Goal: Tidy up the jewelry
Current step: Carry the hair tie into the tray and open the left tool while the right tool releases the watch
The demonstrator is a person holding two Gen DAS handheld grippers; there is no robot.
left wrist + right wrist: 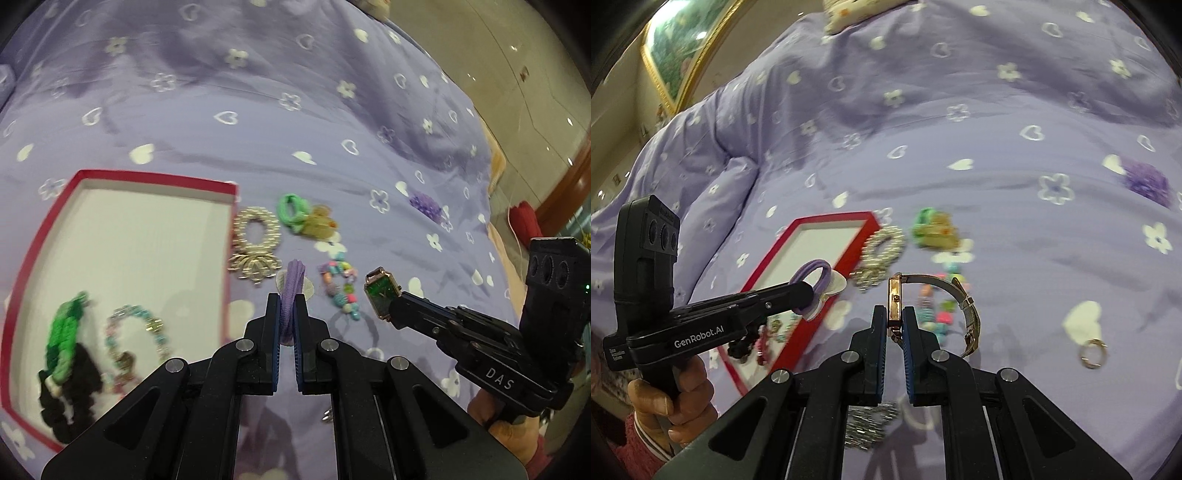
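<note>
My left gripper [287, 306] is shut on a purple hair tie [291, 284] with a white charm, held above the purple bedspread beside the red-rimmed box [147, 177]; it also shows in the right wrist view [812, 275]. My right gripper [894, 312] is shut on a gold watch with a green face [894, 295], [382, 291], its mesh strap [967, 310] hanging to the right. The box holds a green and black hair tie [62, 339] and a beaded bracelet [136, 332].
On the bedspread lie a pearl bracelet [255, 240], a green hair tie with a yellow charm [306, 218], a pastel bead bracelet [341, 284], a purple scrunchie [1147, 181], a gold ring [1093, 352] and a silver piece [871, 424]. Tiled floor [517, 74] lies beyond the bed edge.
</note>
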